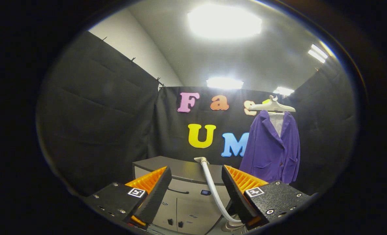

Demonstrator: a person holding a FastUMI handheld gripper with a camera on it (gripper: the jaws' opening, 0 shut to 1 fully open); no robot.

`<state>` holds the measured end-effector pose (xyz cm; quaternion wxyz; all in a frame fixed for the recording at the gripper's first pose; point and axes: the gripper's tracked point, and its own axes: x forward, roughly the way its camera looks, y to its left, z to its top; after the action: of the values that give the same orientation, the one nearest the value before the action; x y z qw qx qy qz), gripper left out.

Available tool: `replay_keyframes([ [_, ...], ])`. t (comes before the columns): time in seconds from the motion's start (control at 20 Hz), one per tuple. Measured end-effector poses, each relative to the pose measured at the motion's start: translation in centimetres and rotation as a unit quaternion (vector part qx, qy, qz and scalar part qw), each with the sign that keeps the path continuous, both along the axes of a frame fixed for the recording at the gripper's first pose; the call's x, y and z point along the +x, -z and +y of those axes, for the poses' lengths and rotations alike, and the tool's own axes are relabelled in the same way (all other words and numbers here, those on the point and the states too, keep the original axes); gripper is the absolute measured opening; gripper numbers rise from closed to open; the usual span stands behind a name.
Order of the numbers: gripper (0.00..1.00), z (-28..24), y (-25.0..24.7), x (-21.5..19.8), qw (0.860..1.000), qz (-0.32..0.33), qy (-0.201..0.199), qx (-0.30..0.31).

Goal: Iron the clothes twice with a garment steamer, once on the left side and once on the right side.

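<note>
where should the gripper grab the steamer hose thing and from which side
Judging from the gripper view, take the steamer hose on its lower curved run, just ahead of the open gripper, between the fingers. It is a thin round tube that fits across the gap. Approach straight forward and slightly down, fingers either side. The steamer head cannot be made out, so the best handle is uncertain. The purple jacket hangs beyond.

We lose the steamer hose's (213, 186) lower end behind the gripper's (196, 192) finger at five o'clock. The purple jacket's (271, 150) hem is cut off there; its buttons are too small.
</note>
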<state>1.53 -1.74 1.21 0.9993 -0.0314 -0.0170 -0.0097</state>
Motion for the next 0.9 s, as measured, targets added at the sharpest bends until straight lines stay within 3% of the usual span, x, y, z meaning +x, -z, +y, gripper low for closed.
replay_keyframes([
  [0.35, 0.95, -1.1, -4.8, 2.7, 0.998, -0.034, -0.034, 0.026],
  [0.6, 0.94, -2.8, -8.9, 5.8, 0.997, -0.049, -0.033, 0.043],
  [0.9, 0.94, -5.1, -11.3, 10.9, 0.996, -0.023, -0.031, 0.082],
])
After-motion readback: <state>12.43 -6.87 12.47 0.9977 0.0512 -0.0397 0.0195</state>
